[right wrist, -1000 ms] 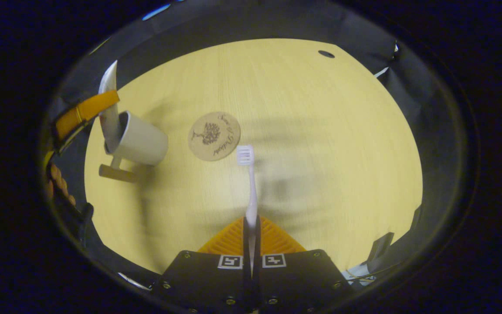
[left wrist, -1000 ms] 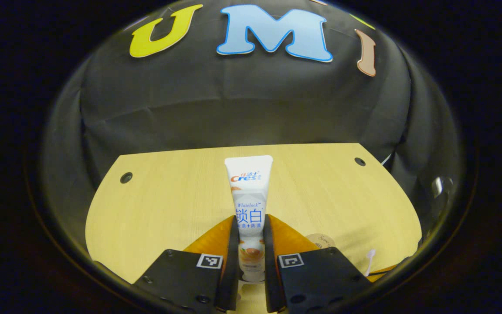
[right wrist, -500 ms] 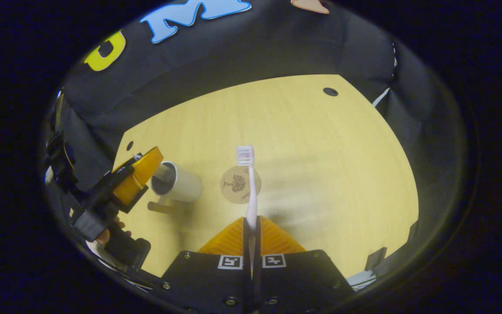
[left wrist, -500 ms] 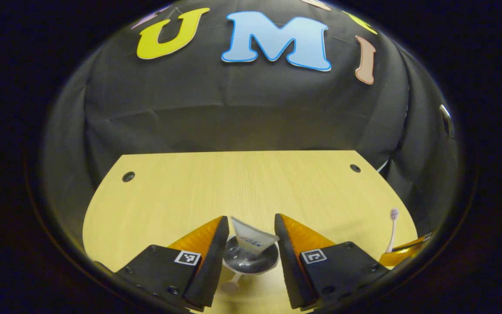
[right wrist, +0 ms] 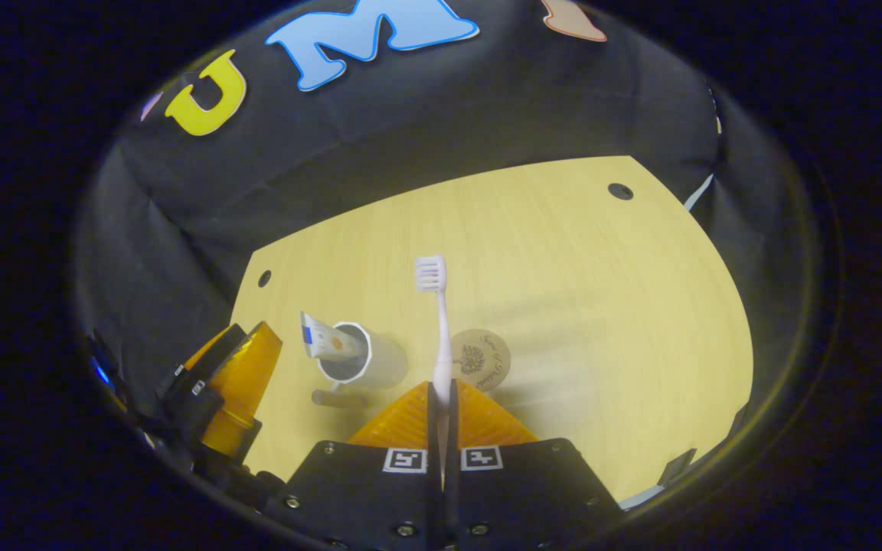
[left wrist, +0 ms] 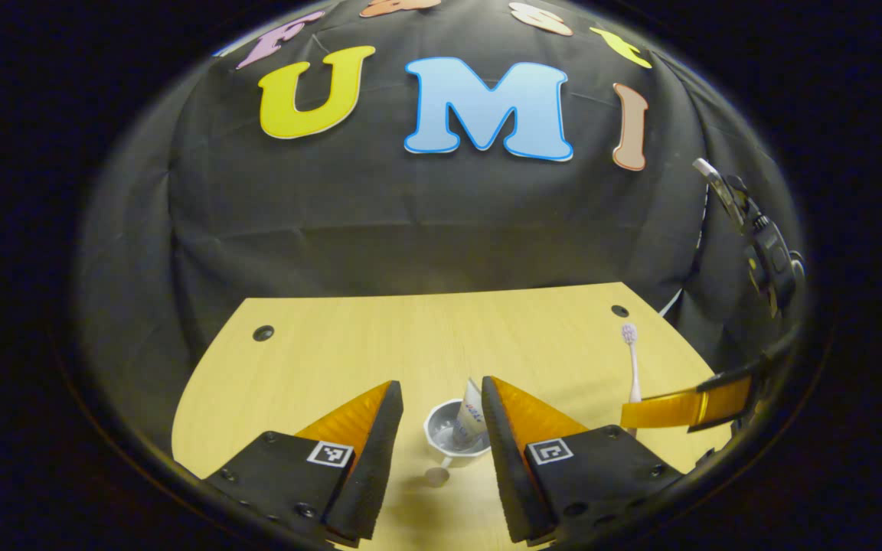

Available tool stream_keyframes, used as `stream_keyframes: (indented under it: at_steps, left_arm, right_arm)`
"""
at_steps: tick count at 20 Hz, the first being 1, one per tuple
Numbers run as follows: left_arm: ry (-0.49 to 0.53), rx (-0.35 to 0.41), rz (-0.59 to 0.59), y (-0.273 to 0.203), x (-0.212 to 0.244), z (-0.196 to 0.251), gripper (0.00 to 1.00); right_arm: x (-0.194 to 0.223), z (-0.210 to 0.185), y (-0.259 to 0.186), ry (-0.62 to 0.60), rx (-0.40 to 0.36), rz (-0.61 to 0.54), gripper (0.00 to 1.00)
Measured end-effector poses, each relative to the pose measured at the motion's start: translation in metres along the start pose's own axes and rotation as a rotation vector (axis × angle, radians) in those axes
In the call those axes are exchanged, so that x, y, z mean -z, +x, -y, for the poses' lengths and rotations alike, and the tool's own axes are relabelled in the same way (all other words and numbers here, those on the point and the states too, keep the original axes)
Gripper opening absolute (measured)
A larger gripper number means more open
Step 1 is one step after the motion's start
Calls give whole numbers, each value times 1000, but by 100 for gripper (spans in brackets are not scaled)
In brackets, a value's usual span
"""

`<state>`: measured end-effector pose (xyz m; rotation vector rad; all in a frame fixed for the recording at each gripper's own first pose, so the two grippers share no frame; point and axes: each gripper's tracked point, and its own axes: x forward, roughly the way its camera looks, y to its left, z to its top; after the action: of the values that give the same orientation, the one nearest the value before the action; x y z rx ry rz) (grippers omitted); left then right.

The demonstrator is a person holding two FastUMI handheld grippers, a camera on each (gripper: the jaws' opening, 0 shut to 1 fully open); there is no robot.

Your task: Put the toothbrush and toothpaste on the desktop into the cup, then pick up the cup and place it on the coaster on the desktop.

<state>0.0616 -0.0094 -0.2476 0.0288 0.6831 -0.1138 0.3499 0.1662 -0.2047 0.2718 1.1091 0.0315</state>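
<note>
Left gripper view: the left gripper (left wrist: 433, 413) hangs released, fingers spread, above the round white cup (left wrist: 452, 436) on the pale wood-grain desktop (left wrist: 380, 344), the flat toothpaste (left wrist: 472, 409) tube leaning inside. The right gripper (right wrist: 441, 398) grasps the slim toothbrush (right wrist: 439, 321) upright, beside the round engraved coaster (right wrist: 481, 360).

A black cloth wall (left wrist: 426, 222) hung in creases behind and around a pale wooden table (left wrist: 380, 344). The tabletop (right wrist: 563, 275) had a light grain, a rounded outline and small dark holes near its far corners, one on the left (left wrist: 263, 333) and one on the right (left wrist: 619, 311). The light fell dimly and warmly from above, laying soft shadows on the wood. The cloth faded into darkness at the sides.
</note>
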Motion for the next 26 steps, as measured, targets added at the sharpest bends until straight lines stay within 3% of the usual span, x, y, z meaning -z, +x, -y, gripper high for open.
stream_keyframes:
  at_steps: [10, 19, 26]
  left_arm:
    - [-51, -152, -17, -39, 16, -111, 69]
    - [-73, -267, -60, -75, 41, -197, 69]
    - [-77, -294, -91, -83, 54, -217, 68]
  right_arm:
    - [-54, -71, 23, -9, -79, 131, 2]
    - [-64, -85, 68, -5, -28, 211, 2]
    - [-52, -83, 90, -8, -16, 278, 2]
